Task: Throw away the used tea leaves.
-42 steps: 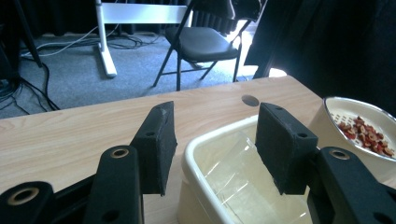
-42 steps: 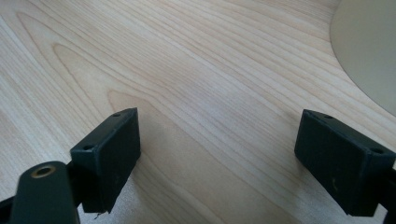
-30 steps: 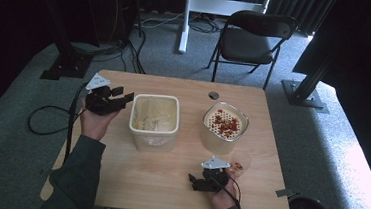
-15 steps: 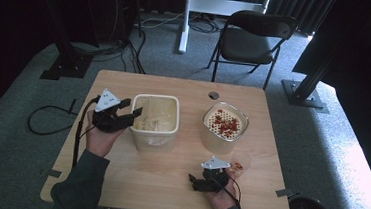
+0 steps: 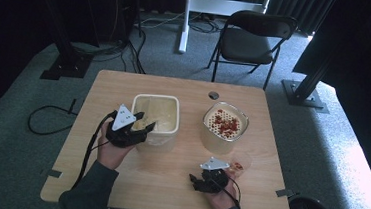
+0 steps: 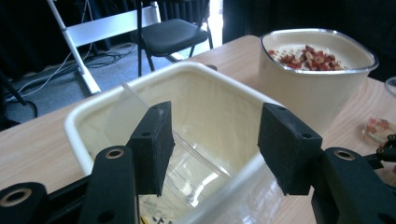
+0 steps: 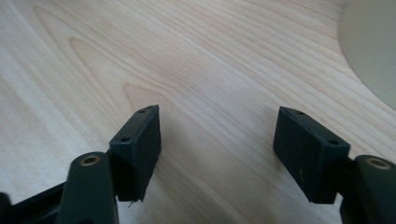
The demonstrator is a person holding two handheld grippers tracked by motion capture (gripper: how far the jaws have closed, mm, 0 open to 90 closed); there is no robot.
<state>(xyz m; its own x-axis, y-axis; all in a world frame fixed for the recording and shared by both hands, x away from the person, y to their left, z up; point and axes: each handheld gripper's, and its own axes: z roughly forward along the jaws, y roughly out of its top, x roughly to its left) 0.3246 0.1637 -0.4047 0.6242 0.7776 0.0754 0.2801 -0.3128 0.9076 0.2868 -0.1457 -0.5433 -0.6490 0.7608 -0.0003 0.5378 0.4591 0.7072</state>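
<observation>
The left gripper [image 5: 139, 122] hangs over the near-left rim of the square tub [image 5: 156, 113], fingers apart and empty, while beyond the tub's near-right corner the right gripper [image 7: 217, 156] has been closing its empty fingers over bare desk [image 5: 167, 178].

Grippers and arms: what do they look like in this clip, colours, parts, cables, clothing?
Both the left gripper and the right gripper are black, each topped by a grey three-cornered plate and trailing a black cable. Their jaws end in blocky black pads with small screw holes and brass-coloured pivot rings. The person wears dark greenish-grey long sleeves.
</observation>
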